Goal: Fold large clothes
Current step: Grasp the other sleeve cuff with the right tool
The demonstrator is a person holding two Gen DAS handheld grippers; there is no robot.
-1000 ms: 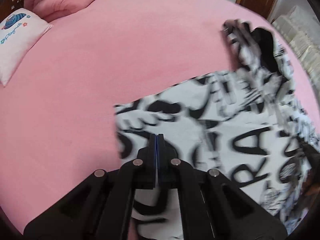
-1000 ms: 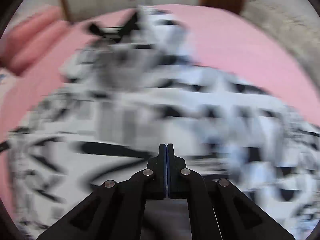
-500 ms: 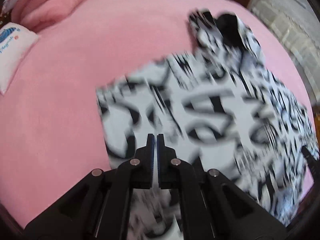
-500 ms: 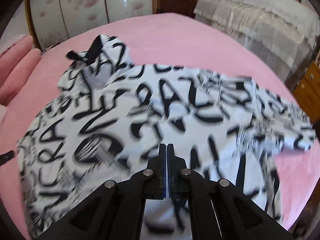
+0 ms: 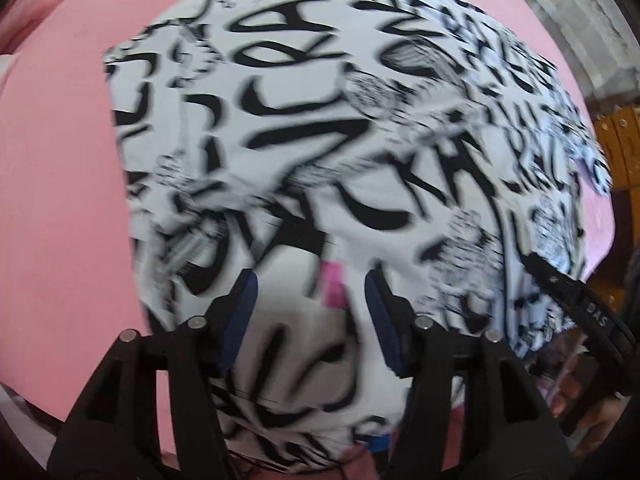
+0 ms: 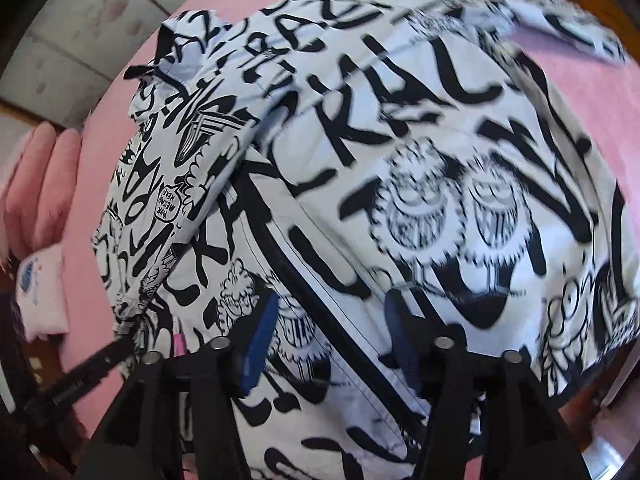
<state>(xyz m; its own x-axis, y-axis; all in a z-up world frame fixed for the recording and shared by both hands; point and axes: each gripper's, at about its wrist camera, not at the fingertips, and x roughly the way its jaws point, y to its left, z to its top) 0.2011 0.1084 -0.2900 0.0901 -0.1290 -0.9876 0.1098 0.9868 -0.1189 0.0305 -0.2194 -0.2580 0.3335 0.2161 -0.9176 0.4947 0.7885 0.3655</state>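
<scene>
Both tools are spread wide here, nothing gripped! The left tool (image 5: 312,312) hovers just above the near hem of the black-and-white graffiti-print jacket (image 5: 340,128), and the right tool (image 6: 328,332) hangs over that hem too, beside the jacket's dark zipper line (image 6: 304,280). The jacket lies spread across the pink bed (image 5: 60,180), collar end far from the hem and a sleeve (image 6: 560,28) flung out to one side. This looks like the laying-out stage, folding proper not yet begun. Next call, by my read: smooth the body, then pinch that stray sleeve and bring it inward across the jacket.
</scene>
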